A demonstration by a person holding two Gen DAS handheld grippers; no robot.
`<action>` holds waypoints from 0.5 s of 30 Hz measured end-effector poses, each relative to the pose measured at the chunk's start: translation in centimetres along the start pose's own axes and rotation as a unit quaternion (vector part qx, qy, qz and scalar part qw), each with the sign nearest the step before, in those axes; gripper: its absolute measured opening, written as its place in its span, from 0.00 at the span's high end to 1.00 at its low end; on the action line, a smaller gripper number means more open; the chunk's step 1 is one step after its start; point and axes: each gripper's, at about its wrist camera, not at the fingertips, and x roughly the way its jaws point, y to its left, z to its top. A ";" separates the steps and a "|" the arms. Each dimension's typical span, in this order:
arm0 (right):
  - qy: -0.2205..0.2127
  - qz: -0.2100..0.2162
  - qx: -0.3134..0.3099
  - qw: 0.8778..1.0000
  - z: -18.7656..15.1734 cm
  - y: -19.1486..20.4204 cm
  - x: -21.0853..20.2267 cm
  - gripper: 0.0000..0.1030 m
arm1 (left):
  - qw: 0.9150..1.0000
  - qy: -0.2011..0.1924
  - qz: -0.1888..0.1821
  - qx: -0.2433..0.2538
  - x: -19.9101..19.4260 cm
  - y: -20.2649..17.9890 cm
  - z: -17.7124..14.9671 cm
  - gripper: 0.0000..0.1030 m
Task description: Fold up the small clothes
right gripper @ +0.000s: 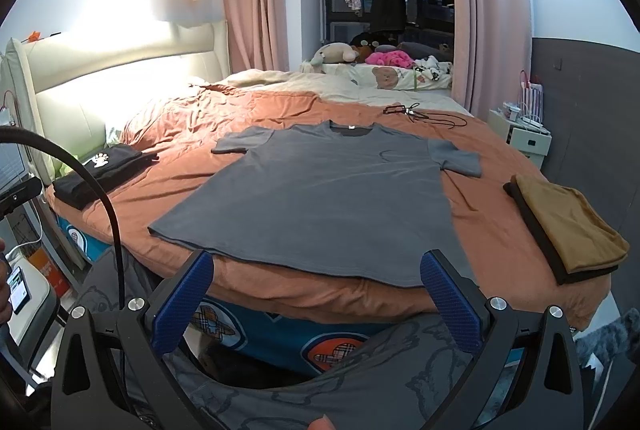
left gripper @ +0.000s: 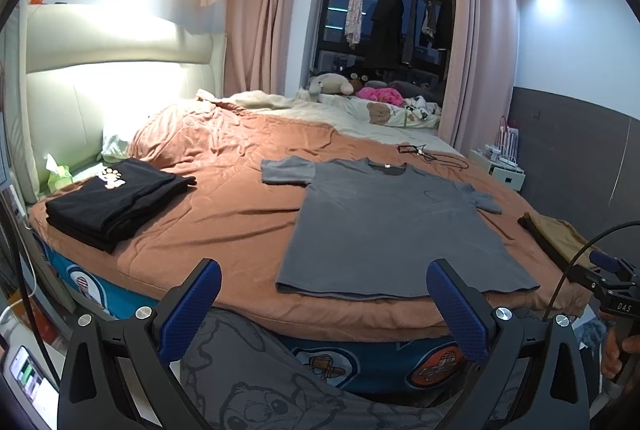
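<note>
From the left wrist, the left claw [left gripper: 324, 304] hangs released short of the grey T-shirt [left gripper: 392, 222] lying flat on the bed [left gripper: 224, 214], where a shallow pinch could catch the bedcover too; from the right wrist, the right claw [right gripper: 318, 294] gapes empty at the hem, risking an uneven lift.

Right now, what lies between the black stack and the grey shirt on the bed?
Only bare orange blanket. The left wrist view shows the black stack at the left and the grey shirt spread flat, with nothing between them.

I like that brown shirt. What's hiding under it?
Under the folded brown shirt lies a folded black garment; only its edge shows. Below is the orange blanket. Anything else is covered.
</note>
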 end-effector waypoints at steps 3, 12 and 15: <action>-0.001 0.000 0.000 1.000 0.0 0.0 0.0 0.00 | 1.000 -0.002 -0.003 0.002 -0.2 -0.1 -0.1 0.00; -0.005 0.003 0.001 1.000 0.0 -0.1 -0.5 0.00 | 1.000 -0.004 -0.005 0.005 -0.6 -0.2 -0.2 0.00; -0.007 0.003 0.000 1.000 0.0 0.0 -0.7 0.00 | 1.000 -0.005 -0.006 0.005 -0.7 -0.2 -0.2 0.00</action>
